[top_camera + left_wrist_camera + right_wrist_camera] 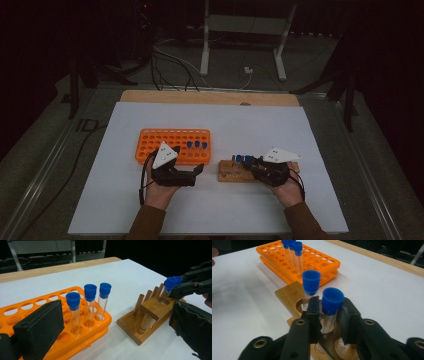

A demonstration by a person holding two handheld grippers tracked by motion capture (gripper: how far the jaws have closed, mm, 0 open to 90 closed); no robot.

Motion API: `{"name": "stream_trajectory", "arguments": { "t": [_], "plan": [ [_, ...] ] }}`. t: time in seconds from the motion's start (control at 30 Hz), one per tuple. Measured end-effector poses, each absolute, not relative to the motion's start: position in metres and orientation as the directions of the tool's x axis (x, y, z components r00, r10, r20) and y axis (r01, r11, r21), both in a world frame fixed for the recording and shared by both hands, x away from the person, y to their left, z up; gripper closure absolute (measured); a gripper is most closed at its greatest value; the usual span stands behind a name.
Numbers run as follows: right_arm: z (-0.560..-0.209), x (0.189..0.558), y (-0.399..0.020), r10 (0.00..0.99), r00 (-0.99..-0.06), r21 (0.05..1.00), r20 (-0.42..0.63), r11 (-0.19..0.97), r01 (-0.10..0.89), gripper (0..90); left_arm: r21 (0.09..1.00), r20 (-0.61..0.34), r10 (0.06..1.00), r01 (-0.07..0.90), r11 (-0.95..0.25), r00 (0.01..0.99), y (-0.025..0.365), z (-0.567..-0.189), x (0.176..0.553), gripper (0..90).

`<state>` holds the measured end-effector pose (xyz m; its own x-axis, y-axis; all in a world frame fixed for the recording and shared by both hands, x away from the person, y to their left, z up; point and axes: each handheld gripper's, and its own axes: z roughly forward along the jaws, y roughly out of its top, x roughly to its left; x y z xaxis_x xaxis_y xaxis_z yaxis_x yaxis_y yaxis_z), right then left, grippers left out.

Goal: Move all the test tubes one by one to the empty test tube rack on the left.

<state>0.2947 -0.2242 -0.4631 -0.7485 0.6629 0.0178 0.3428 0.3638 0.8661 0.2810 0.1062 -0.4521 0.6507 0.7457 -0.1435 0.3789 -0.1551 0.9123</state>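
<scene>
Our right claw (329,315) is clenched on a blue-capped tube (330,307) in the wooden stand (288,296); 1 more capped tube (310,285) stands just beside it. Our left claw (192,172) hangs released by the orange rack (150,145), which holds 3 tubes (87,305) near the tabletop's (225,125) middle.

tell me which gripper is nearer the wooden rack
Right. The right gripper is over the wooden rack, jaws closed on a blue-capped tube standing in it. The left gripper sits beside the orange rack, apart from it.
</scene>
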Motion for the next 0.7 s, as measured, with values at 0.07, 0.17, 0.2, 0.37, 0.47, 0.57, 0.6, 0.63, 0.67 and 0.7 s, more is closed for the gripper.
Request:
{"name": "stream_trajectory", "arguments": {
  "t": [0.07,0.17,0.2,0.37,0.47,0.57,0.6,0.63,0.67,0.7],
  "plan": [
    [-0.4632,0.294,-0.2235,0.657,-0.753,0.867,0.015,0.367,0.337,75.4,0.913,-0.142,0.744,0.378,-0.156,0.652,0.1061,-0.4521,0.2809,0.2],
    [-0.4632,0.2938,-0.2236,0.653,-0.757,0.867,0.019,0.367,0.338,76.2,0.912,-0.145,0.743,0.379,-0.155,0.653,0.1056,-0.4523,0.2808,0.3],
    [-0.4632,0.2936,-0.2236,0.652,-0.758,0.866,0.021,0.367,0.339,76.4,0.911,-0.143,0.743,0.38,-0.159,0.653,0.1056,-0.4525,0.2809,0.3],
    [-0.4629,0.2935,-0.2236,0.654,-0.756,0.866,0.021,0.366,0.341,76.7,0.91,-0.146,0.741,0.383,-0.159,0.655,0.1048,-0.4534,0.2813,0.3],
    [-0.4628,0.2938,-0.2236,0.657,-0.754,0.866,0.021,0.364,0.342,76.7,0.91,-0.147,0.741,0.383,-0.158,0.655,0.1046,-0.4533,0.2812,0.2],
    [-0.4616,0.2934,-0.224,0.662,-0.748,0.87,0.03,0.351,0.346,76.7,0.91,-0.145,0.74,0.383,-0.162,0.657,0.1042,-0.4536,0.2812,0.3],
    [-0.4609,0.2934,-0.2246,0.661,-0.75,0.873,0.033,0.346,0.344,76.7,0.909,-0.145,0.739,0.384,-0.163,0.657,0.104,-0.4538,0.2812,0.3],
    [-0.46,0.293,-0.2251,0.661,-0.749,0.875,0.04,0.338,0.346,76.7,0.908,-0.147,0.74,0.386,-0.162,0.657,0.1035,-0.4541,0.2812,0.3],
    [-0.4589,0.2929,-0.2256,0.662,-0.748,0.876,0.039,0.338,0.344,76.7,0.908,-0.148,0.739,0.387,-0.162,0.657,0.1032,-0.4543,0.2812,0.3],
    [-0.4578,0.2926,-0.2258,0.664,-0.747,0.878,0.04,0.334,0.344,76.7,0.907,-0.148,0.737,0.387,-0.165,0.659,0.1029,-0.4544,0.2813,0.3]
  ]
}}
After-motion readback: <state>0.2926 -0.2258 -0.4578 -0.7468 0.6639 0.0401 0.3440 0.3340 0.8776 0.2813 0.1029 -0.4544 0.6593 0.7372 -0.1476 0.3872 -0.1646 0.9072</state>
